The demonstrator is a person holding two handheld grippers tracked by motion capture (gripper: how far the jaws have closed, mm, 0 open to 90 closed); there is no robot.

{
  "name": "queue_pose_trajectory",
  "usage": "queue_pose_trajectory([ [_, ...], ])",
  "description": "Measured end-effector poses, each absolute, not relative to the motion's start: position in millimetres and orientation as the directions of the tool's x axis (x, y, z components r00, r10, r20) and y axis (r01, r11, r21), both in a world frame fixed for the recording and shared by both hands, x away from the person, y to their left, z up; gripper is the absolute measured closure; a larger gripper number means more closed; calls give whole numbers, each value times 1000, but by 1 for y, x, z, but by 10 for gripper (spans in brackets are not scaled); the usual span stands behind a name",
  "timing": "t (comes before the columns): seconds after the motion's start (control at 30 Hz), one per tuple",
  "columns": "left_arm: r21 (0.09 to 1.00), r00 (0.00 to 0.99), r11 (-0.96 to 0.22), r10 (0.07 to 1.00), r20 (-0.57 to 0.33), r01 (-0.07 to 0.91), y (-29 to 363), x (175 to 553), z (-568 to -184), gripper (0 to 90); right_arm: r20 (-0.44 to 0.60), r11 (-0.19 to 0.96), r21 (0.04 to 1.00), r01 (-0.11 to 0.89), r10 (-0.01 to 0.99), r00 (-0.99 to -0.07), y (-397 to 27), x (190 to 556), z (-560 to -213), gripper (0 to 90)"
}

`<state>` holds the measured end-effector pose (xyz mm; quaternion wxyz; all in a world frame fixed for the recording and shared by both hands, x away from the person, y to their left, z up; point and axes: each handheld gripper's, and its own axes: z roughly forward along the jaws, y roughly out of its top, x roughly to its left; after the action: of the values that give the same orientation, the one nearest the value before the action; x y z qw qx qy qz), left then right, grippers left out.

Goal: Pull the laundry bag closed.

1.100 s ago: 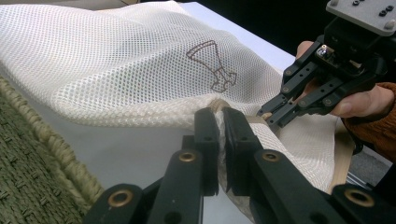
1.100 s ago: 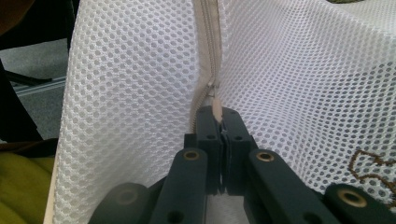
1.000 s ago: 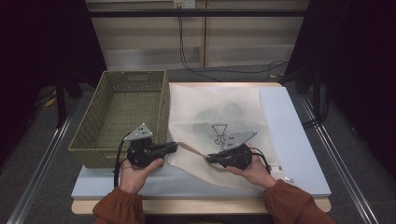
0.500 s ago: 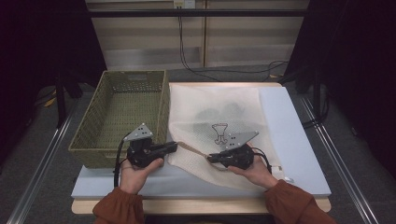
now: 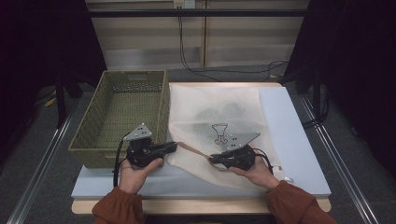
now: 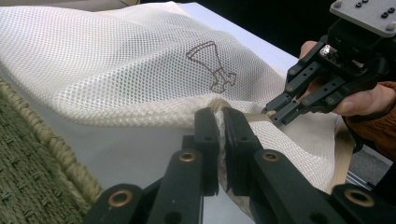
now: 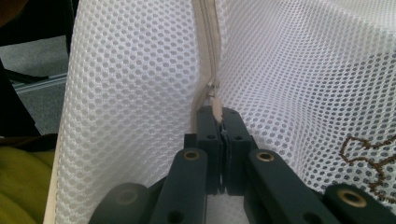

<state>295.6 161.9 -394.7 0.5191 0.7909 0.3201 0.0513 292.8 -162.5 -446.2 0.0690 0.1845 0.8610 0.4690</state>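
We are looking down on a dim room: dark at both sides, pale cabinet panels (image 5: 201, 46) along the back wall with black cables (image 5: 187, 56) hanging down them, and grey floor with metal rails (image 5: 341, 158) on either side of the table. The table (image 5: 285, 121) carries a light blue-grey top, its wooden front edge showing at the bottom.

On the left part of the table sits a green woven basket (image 5: 93, 126). Just beside it, and touching its right wall, lies the white mesh bag (image 5: 219, 105), spread flat across the middle of the table, with dark shapes showing through the mesh and a small brown embroidered mark (image 5: 219, 133) near its front.

Now the hands. Both forearms, in rust-coloured sleeves (image 5: 116, 210), come in from the bottom edge. The left hand (image 5: 135, 170) lies palm up and points the left gripper (image 5: 173, 146) rightwards, roughly level, at the bag's front left corner. Its jaws are pressed together, pinching the bag's thick seamed edge (image 6: 219, 105) between them.

The right hand (image 5: 257, 172) points the right gripper (image 5: 212, 160) leftwards, towards the other one, near it but apart. Its jaws are clamped on the zip tab (image 7: 217, 109) at the bag's beige zip strip (image 7: 208, 37), which runs between the two grippers.
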Motion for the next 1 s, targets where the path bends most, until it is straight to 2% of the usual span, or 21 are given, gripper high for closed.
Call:
queue_pose_trajectory([
  [1.0,855,793,-258,555,-251,450,163,296,-394,853,42,499,827,257,401,-915,-176,289,-449,884],
])
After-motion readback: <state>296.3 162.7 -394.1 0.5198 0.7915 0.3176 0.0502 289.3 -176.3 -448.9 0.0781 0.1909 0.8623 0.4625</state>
